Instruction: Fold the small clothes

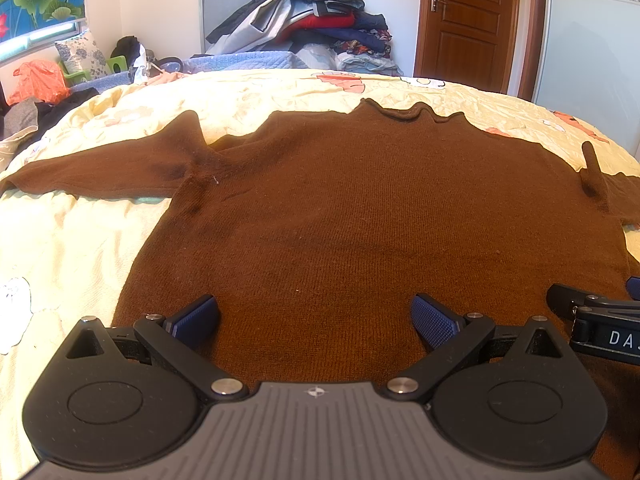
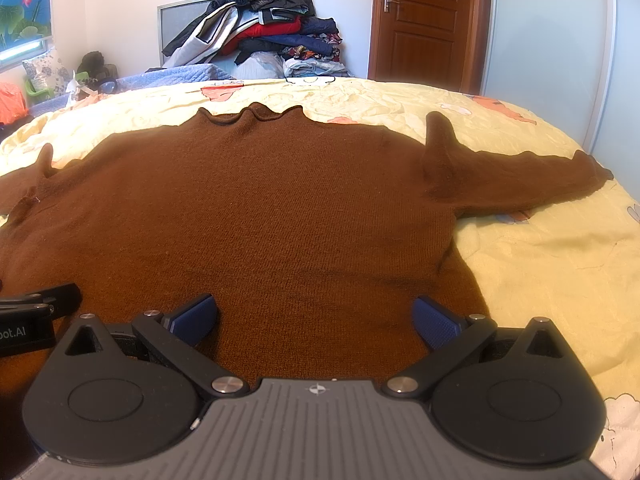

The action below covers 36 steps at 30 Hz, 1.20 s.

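Note:
A brown knitted sweater (image 1: 360, 208) (image 2: 256, 208) lies flat on the yellow bed cover, collar at the far side, both sleeves spread sideways. My left gripper (image 1: 316, 320) hovers open over the sweater's lower hem, its blue pads (image 1: 434, 322) wide apart with nothing between them. My right gripper (image 2: 316, 320) is also open above the hem, slightly to the right, pads (image 2: 196, 320) apart and empty. Each gripper shows at the edge of the other's view: the right one (image 1: 592, 316), the left one (image 2: 36, 312). The hem itself is hidden under the gripper bodies.
The yellow patterned bed cover (image 1: 60, 240) (image 2: 540, 260) extends around the sweater. A tall heap of clothes (image 1: 312, 20) (image 2: 260, 20) stands behind the bed. A wooden door (image 1: 468, 20) is at the back right; an orange bag (image 1: 38, 80) and clutter sit at the far left.

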Each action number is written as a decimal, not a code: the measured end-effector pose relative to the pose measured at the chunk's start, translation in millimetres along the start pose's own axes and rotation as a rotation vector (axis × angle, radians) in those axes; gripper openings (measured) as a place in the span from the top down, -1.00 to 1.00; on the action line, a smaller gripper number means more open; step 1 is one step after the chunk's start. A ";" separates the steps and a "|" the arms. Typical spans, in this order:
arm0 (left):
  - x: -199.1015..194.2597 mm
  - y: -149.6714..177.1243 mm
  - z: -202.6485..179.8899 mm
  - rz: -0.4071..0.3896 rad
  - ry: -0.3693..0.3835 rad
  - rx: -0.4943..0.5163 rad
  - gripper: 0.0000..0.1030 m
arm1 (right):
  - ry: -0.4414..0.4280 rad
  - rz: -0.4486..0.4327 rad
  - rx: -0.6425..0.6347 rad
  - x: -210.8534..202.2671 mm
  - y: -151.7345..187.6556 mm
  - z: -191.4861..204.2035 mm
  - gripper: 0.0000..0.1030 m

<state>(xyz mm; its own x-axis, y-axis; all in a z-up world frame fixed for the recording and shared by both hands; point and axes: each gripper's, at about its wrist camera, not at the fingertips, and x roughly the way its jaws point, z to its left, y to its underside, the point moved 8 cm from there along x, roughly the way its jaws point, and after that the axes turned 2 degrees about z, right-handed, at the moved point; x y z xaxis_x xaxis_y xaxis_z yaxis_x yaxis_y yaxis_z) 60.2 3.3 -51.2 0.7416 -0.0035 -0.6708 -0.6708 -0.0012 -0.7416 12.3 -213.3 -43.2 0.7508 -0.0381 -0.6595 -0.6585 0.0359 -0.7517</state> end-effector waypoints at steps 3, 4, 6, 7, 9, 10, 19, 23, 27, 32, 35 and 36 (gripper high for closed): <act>0.1 0.0 -0.4 0.000 0.000 0.000 -1.00 | 0.000 0.000 0.000 -0.1 0.0 0.1 -1.00; 0.1 0.0 -0.4 0.000 0.000 0.000 -1.00 | 0.000 0.000 0.000 -0.1 0.0 0.4 -1.00; 0.1 0.0 -0.4 0.000 0.000 0.000 -1.00 | 0.000 0.000 0.000 -0.2 0.0 0.2 -1.00; 0.1 0.0 -0.4 0.000 0.000 0.000 -1.00 | 0.000 0.000 0.000 -0.2 0.0 0.3 -1.00; 0.1 0.0 -0.5 0.000 0.000 0.000 -1.00 | 0.000 0.000 0.000 -0.2 0.1 0.3 -1.00; 0.1 0.0 -0.4 0.000 0.000 0.000 -1.00 | 0.000 0.000 0.000 -0.3 0.0 0.6 -1.00; 0.1 -0.1 -0.4 0.000 0.000 0.000 -1.00 | 0.000 0.000 0.000 -0.3 -0.1 0.8 -1.00; 0.2 0.0 -0.5 0.001 0.000 0.000 -1.00 | -0.004 0.016 -0.004 -2.3 2.2 -2.3 -1.00; -0.6 0.8 0.2 0.001 0.004 0.003 -1.00 | -0.110 0.051 0.103 -6.9 -17.5 -34.2 -1.00; 0.1 0.5 0.3 0.002 0.003 0.005 -1.00 | -0.163 -0.128 0.476 -14.3 -63.8 -165.1 -1.00; 0.6 0.1 0.0 0.002 0.003 0.005 -1.00 | -0.092 -0.157 0.651 4.0 -85.1 -266.6 -1.00; 0.8 0.0 0.1 0.002 0.002 0.006 -1.00 | -0.064 -0.165 0.713 11.0 -87.8 -299.2 -1.00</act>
<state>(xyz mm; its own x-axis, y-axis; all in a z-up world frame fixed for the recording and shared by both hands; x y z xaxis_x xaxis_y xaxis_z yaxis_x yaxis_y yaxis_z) 60.7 3.4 -51.8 0.7405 -0.0055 -0.6720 -0.6720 0.0043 -0.7406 62.8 -515.6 15.0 0.8533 -0.0414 -0.5197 -0.3587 0.6768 -0.6429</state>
